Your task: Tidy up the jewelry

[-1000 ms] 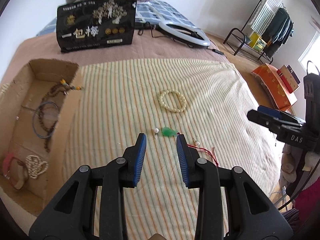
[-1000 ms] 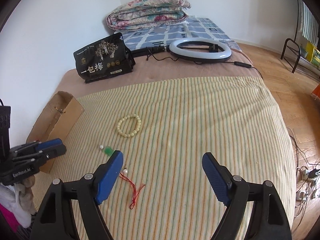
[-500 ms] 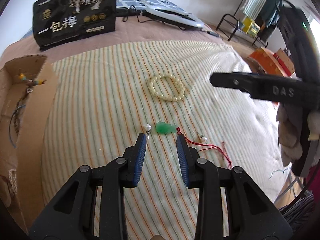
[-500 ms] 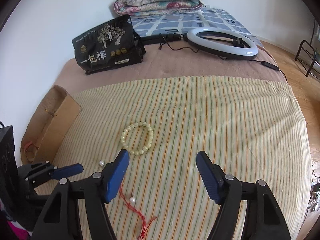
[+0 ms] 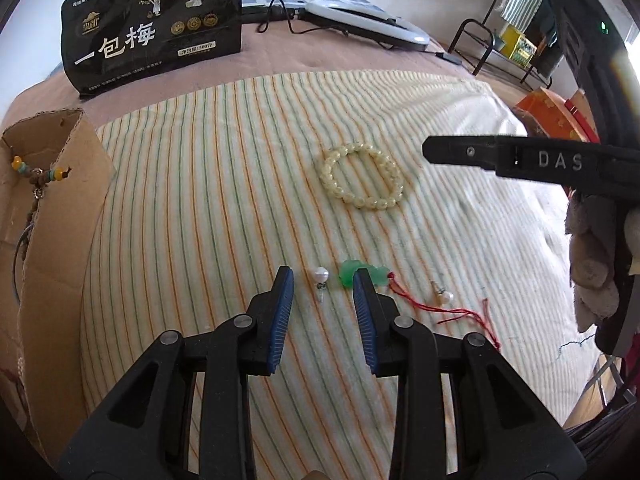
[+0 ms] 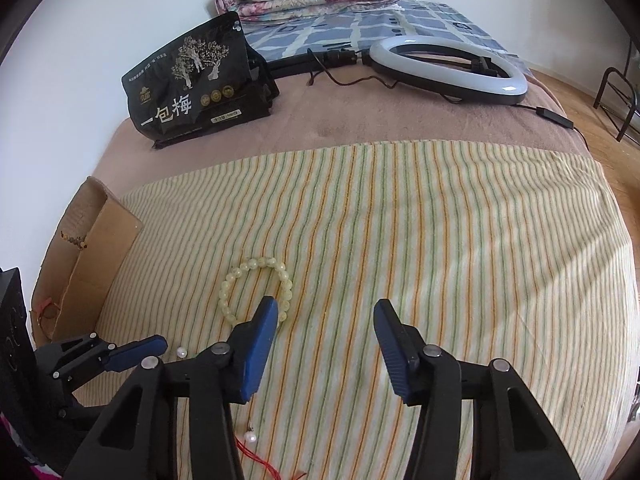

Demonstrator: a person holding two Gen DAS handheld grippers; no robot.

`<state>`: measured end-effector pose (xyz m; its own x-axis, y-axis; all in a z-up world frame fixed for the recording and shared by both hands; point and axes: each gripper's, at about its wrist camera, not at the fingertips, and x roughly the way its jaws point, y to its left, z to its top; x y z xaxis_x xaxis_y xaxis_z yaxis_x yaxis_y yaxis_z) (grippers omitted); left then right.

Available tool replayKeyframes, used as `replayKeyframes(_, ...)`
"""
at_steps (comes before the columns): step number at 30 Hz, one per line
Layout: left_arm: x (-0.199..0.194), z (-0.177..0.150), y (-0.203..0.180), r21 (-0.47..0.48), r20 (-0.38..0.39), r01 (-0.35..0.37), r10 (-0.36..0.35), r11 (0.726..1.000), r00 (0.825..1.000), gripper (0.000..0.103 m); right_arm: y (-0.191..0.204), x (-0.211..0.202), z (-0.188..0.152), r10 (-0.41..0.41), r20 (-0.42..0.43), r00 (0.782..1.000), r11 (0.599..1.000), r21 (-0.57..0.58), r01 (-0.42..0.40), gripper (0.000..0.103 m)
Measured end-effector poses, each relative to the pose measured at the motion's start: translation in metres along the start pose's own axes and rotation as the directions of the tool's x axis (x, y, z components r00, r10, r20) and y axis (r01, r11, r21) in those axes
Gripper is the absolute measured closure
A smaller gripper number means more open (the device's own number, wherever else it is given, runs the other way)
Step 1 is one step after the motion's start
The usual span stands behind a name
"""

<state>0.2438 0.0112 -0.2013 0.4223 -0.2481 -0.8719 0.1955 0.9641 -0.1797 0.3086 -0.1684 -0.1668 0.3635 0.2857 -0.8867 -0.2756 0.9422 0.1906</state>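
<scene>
Left tongs [image 5: 322,280] partly open, empty, straddling pearl earring [image 5: 321,276] on striped bed [image 5: 200,200]. Right tongs [image 6: 326,310] closing, empty, beside bead bracelet [image 6: 256,290].

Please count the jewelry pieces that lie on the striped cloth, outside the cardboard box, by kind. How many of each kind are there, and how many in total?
Bead bracelet: 1
Pearl earrings: 2
Green pendant on a red cord: 1
Total: 4
</scene>
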Motion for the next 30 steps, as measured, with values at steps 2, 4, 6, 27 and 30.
replayKeyframes(2,0.002,-0.001,0.001,-0.003,-0.004,0.001,-0.001,1.000,1.000,0.072,0.002,0.002,0.001,0.004,-0.002,1.000,1.000,-0.004,-0.004,0.052)
replayKeyframes(4,0.004,-0.002,0.001,0.004,-0.004,-0.004,0.004,1.000,1.000,0.072,0.005,0.006,0.003,0.005,-0.007,1.000,1.000,-0.010,-0.005,0.052)
replayKeyframes(6,0.006,-0.002,0.001,0.009,-0.004,-0.008,0.008,1.000,1.000,0.073,0.007,0.010,0.004,0.003,-0.013,1.000,1.000,-0.014,-0.003,0.053)
replayKeyframes(27,0.010,-0.002,0.005,0.040,0.023,-0.039,0.039,0.998,0.999,0.095,0.023,0.045,0.011,-0.084,-0.066,0.994,0.994,-0.077,0.079,0.073)
replayKeyframes(30,0.010,-0.002,0.005,0.038,0.027,-0.038,0.037,0.999,0.999,0.096,0.021,0.043,0.011,-0.093,-0.056,0.994,0.993,-0.079,0.089,0.090)
